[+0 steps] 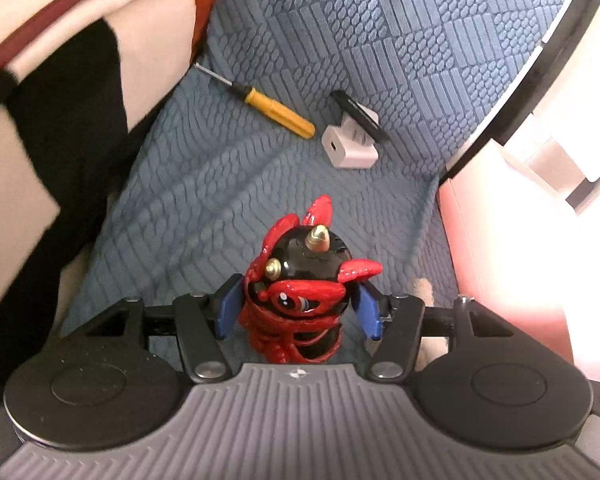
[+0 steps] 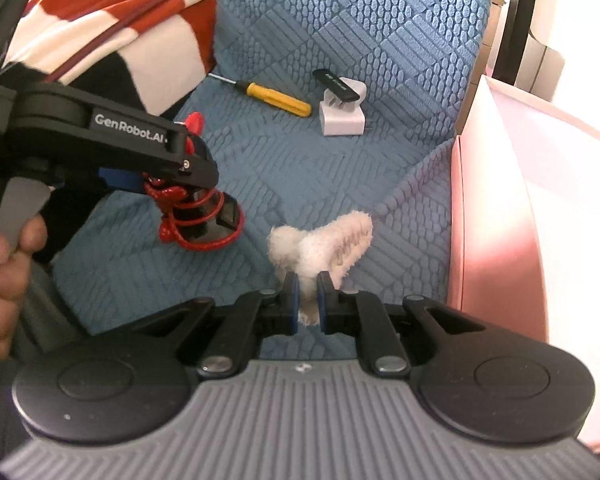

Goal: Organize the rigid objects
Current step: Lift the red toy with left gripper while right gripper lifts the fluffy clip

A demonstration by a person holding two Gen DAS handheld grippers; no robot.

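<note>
A glossy red and black figurine [image 1: 300, 264] with gold horns is held off the blue textured cushion [image 1: 228, 184], with my left gripper [image 1: 300, 310] shut on it, blue pads at both sides. The right wrist view shows that left gripper [image 2: 212, 196] at the left with the figurine [image 2: 204, 228] in it and a hand on its handle. My right gripper [image 2: 307, 296] is shut on a white fluffy toy [image 2: 324, 244], which hangs just above the cushion. A yellow screwdriver [image 1: 274, 110], a white charger plug [image 1: 350, 146] and a black stick [image 1: 360, 114] lie farther back.
A pink box [image 2: 500, 220] stands at the right edge of the cushion. A red, white and black striped cloth [image 2: 112, 40] is piled at the back left. The screwdriver [image 2: 278, 99], charger [image 2: 342, 120] and black stick [image 2: 336, 84] lie close together.
</note>
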